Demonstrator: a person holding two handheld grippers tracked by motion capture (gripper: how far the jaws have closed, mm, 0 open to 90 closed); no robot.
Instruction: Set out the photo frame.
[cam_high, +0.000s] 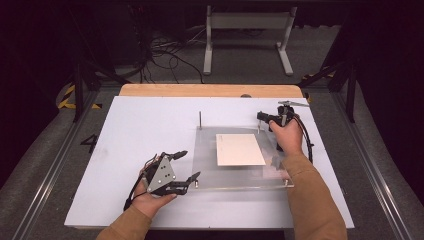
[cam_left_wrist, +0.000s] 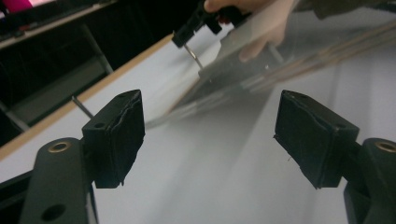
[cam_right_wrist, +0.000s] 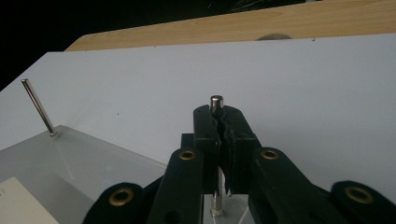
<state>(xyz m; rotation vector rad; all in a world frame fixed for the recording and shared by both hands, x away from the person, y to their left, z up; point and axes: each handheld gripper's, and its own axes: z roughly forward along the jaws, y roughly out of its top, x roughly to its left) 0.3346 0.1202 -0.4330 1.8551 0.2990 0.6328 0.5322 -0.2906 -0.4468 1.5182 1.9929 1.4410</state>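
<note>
Dark room with a grey floor, cables and a white stand beyond the table; white tabletop (cam_high: 150, 125) on a wooden board whose far edge shows bare.

Clear acrylic plate (cam_high: 205, 165): lies flat on the tabletop, right of centre. This plate is the landmark for every place given here.

White card (cam_high: 240, 149): flat on the plate, near its middle. No writing, brand or label is readable on it or anywhere else.

Metal pins: one upright at the plate's far left corner (cam_high: 200, 120); one at its far right corner (cam_right_wrist: 216, 103), its rounded top seen close in the right gripper view, while the high view gives it as a thin line under the hand.

Right gripper (cam_high: 264, 118): at the plate's far right corner, jaws pressed together on that pin, pinching its shaft just below the top.

Left gripper (cam_high: 189, 165): just off the plate's near left edge, jaws spread wide with nothing between them, touching nothing. The left gripper view shows its bare black pads (cam_left_wrist: 122, 135) and, across the plate, the right gripper on its pin.
</note>
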